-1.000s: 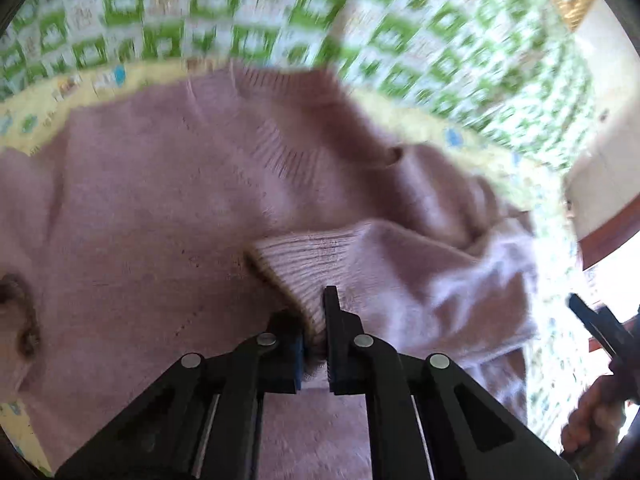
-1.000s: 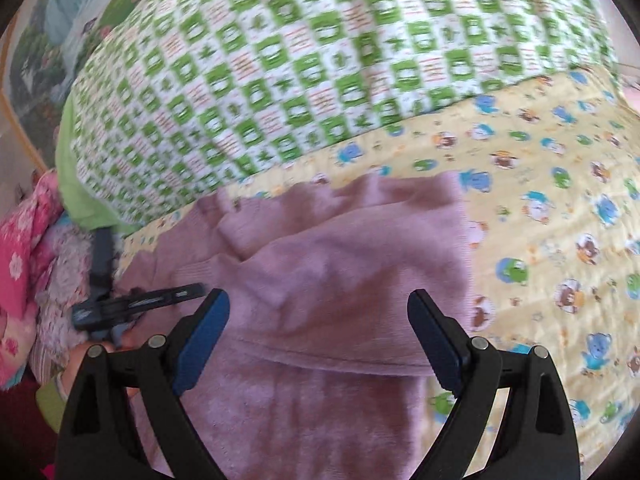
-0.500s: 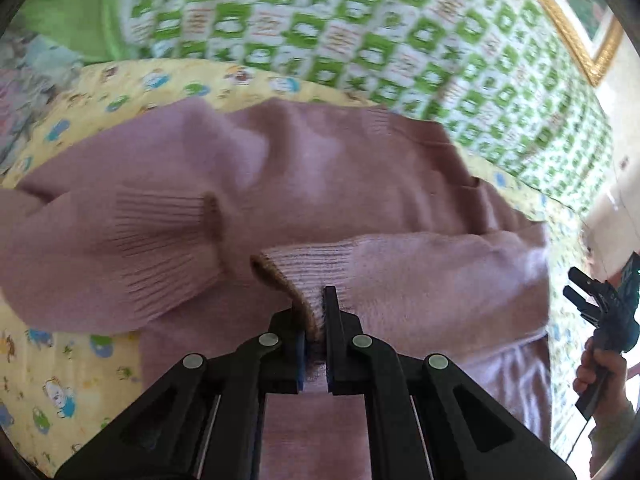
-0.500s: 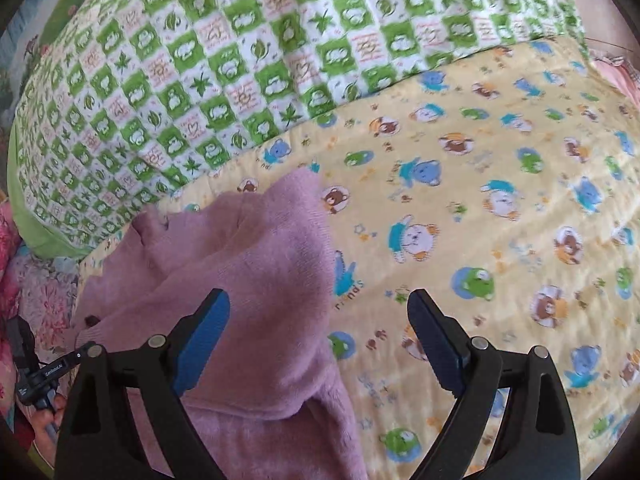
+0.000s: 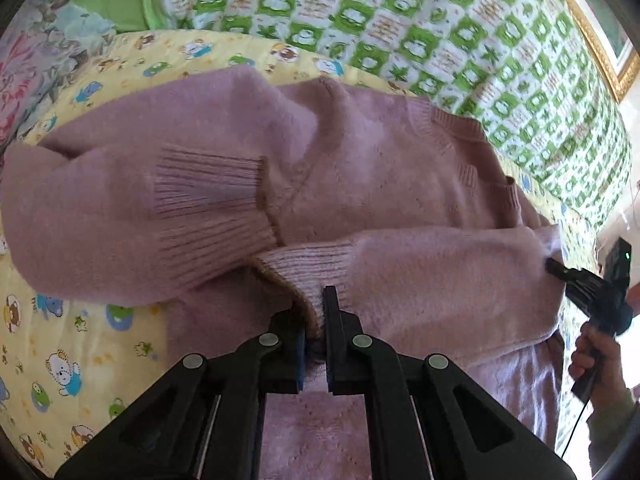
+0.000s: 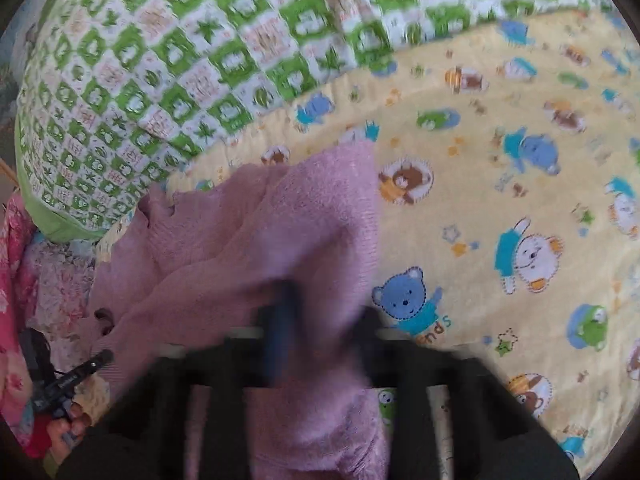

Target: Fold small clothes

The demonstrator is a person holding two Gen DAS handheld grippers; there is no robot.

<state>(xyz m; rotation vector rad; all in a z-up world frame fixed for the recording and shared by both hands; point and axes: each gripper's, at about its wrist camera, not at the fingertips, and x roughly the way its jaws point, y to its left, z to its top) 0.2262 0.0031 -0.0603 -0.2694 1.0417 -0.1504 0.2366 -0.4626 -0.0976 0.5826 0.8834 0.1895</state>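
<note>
A small pink knit sweater point(image 5: 360, 168) lies on a yellow animal-print sheet point(image 5: 80, 344). One sleeve is folded across its body with its ribbed cuff point(image 5: 208, 200) near the middle. My left gripper point(image 5: 314, 320) is shut on the ribbed cuff of the other sleeve point(image 5: 312, 268) and holds it over the sweater's body. My right gripper point(image 6: 320, 320) is blurred by motion, its fingers close together around the sweater's side edge point(image 6: 304, 240). In the left wrist view the right gripper point(image 5: 560, 270) touches the sweater's right edge.
A green-and-white checked quilt point(image 5: 400, 20) is bunched along the far side of the bed. Floral pink bedding point(image 6: 16, 280) lies at the left. The yellow sheet point(image 6: 520, 200) stretches to the right of the sweater. A gold picture frame point(image 5: 600, 48) hangs at the far right.
My left gripper has carried the sleeve cuff back toward the sweater's middle. My right gripper was wide open and has closed in on the sweater's side edge.
</note>
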